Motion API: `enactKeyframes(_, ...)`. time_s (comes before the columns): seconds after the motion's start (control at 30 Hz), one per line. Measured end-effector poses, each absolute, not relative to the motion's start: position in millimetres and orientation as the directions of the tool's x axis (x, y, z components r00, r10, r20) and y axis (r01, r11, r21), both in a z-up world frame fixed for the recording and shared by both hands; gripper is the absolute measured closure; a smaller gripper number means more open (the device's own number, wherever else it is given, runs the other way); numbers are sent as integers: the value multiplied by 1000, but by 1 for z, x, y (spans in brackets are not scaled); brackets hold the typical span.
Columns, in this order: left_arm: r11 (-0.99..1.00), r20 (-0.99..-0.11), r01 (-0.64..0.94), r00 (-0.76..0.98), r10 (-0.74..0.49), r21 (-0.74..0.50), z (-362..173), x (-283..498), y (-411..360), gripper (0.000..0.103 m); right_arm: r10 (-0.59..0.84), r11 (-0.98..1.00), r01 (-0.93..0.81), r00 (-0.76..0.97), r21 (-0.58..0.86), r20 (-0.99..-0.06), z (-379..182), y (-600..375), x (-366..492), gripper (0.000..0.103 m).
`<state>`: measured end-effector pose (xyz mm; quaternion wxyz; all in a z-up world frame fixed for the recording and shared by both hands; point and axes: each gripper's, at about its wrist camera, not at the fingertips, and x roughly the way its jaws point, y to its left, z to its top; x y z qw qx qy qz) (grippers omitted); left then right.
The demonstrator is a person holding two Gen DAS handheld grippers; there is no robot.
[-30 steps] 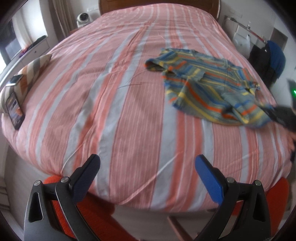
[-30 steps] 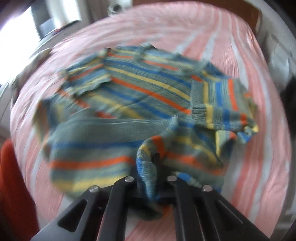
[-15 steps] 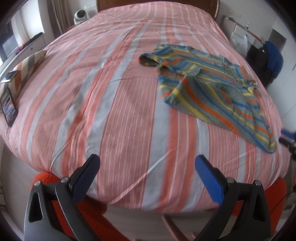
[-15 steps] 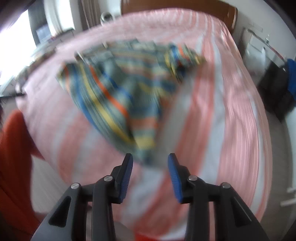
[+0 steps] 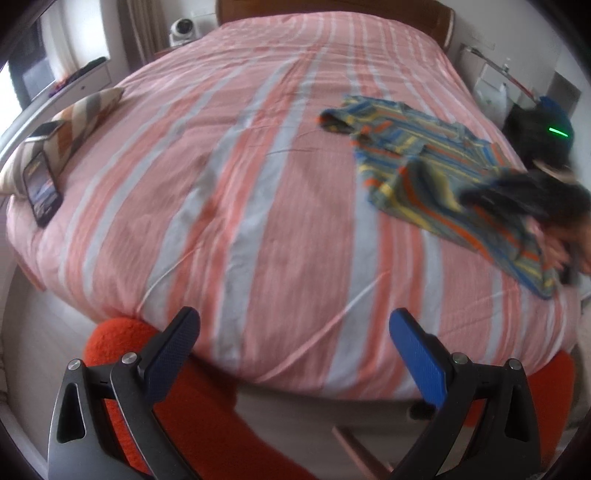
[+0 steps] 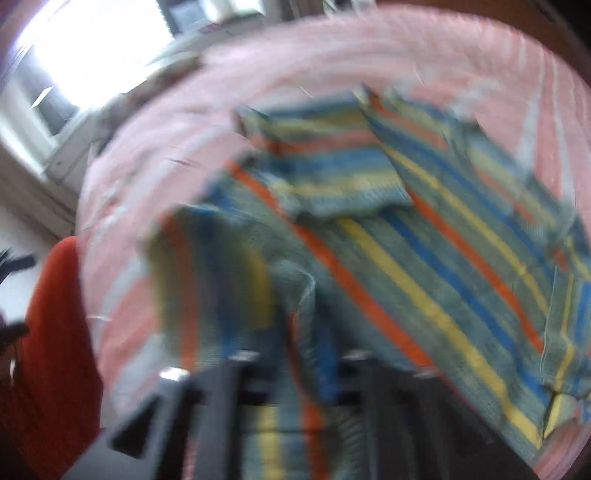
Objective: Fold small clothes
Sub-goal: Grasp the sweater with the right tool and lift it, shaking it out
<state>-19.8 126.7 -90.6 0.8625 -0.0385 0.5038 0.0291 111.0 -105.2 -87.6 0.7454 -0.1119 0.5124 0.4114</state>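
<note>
A small striped knit sweater [image 5: 417,158] in blue, yellow, orange and green lies on the right side of the pink striped bed [image 5: 258,184]. My left gripper [image 5: 291,336] is open and empty, held off the bed's near edge, far from the sweater. My right gripper [image 5: 517,199] shows blurred over the sweater's near right part. In the right wrist view the sweater [image 6: 424,266] fills the frame and a fold of its near edge lies between the jaws of my right gripper [image 6: 299,365]. The view is blurred, and the jaws look shut on the cloth.
A chevron cushion [image 5: 74,122] and a phone [image 5: 40,184] lie at the bed's left edge. An orange seat [image 5: 122,343] is under the near edge. A wooden headboard [image 5: 332,5] is at the far end. Dark bags [image 5: 535,129] stand by the right side.
My right gripper was shut on the sweater, let it go half a second ago, and has now come back down onto its near edge. The left gripper stays open and has drifted slightly.
</note>
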Motion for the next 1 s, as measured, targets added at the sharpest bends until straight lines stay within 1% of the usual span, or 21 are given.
enactKeyframes(0.03, 994, -873, -102, 488, 11, -45, -94, -18, 131, 1, 535, 589, -757, 105, 281, -838, -76, -102, 90, 93)
enactKeyframes(0.07, 992, -874, -111, 486, 4, -58, -98, -15, 135, 1, 573, 500, -816, 60, 290, -817, -60, -92, 49, 93)
enactKeyframes(0.17, 985, -880, -128, 472, -41, -115, -109, -2, 138, 1, 572, 344, -902, -20, 262, -820, -53, -68, -49, 93)
enactKeyframes(0.2, 982, -879, -125, 472, -66, -141, -111, 2, 137, 1, 565, 326, -910, -32, 258, -824, -59, -61, -72, 89)
enactKeyframes(0.23, 980, -880, -121, 467, -84, -158, -113, 3, 136, 1, 559, 316, -912, -45, 263, -828, -66, -56, -91, 70)
enactKeyframes(0.27, 977, -884, -109, 453, -113, -181, -117, 7, 131, 1, 554, 313, -909, -61, 275, -830, -77, -53, -111, 56)
enactKeyframes(0.3, 976, -886, -90, 444, -138, -197, -120, 8, 128, 1, 550, 324, -903, -62, 282, -833, -88, -54, -130, 47)
enactKeyframes(0.37, 980, -895, -54, 419, -153, -193, -129, 11, 118, 1, 559, 361, -885, -47, 294, -828, -101, -63, -149, 48)
enactKeyframes(0.43, 992, -912, -34, 398, -96, -119, -143, 13, 109, 1, 577, 457, -832, 9, 314, -817, -99, -88, -148, 48)
enactKeyframes(0.5, 998, -924, -39, 382, -22, -40, -156, 15, 104, 1, 566, 616, -731, 151, 294, -810, -82, -130, -122, 48)
enactKeyframes(0.57, 999, -933, -24, 360, -11, -22, -170, 16, 99, 1, 514, 760, -592, 294, 269, -806, -65, -180, -80, 47)
enactKeyframes(0.6, 999, -940, -16, 341, -22, -29, -177, 16, 95, 1, 474, 828, -492, 356, 270, -805, -58, -212, -54, 45)
enactKeyframes(0.63, 999, -942, -4, 333, -33, -36, -182, 15, 91, 1, 423, 877, -399, 375, 268, -825, -57, -240, -27, 44)
enactKeyframes(0.7, 1000, -936, 30, 351, -13, -3, -183, 11, 80, 1, 360, 912, -329, 358, 244, -862, -68, -269, 13, 44)
enactKeyframes(0.73, 999, -934, 46, 358, -8, 9, -183, 10, 76, 1, 356, 908, -344, 338, 238, -871, -77, -267, 26, 45)
enactKeyframes(0.77, 998, -932, 58, 362, -11, 11, -182, 9, 74, 4, 353, 892, -391, 285, 228, -891, -90, -269, 37, 45)
enactKeyframes(0.8, 998, -932, 62, 361, -19, 4, -181, 8, 75, 6, 345, 880, -419, 246, 222, -906, -99, -268, 38, 55)
enactKeyframes(0.83, 998, -933, 59, 360, -21, 0, -180, 7, 75, 11, 347, 866, -443, 203, 230, -916, -105, -274, 32, 85)
enactKeyframes(0.87, 998, -933, 55, 359, -26, -7, -179, 5, 78, 15, 351, 845, -482, 169, 233, -921, -109, -270, 21, 96)
enactKeyframes(0.97, 998, -936, 56, 347, -54, -36, -177, 1, 83, 17, 405, 766, -590, 138, 254, -904, -83, -274, -31, 96)
enactKeyframes(1.0, 997, -937, 59, 343, -60, -42, -177, 1, 84, 17, 404, 736, -634, 130, 238, -905, -74, -277, -57, 96)
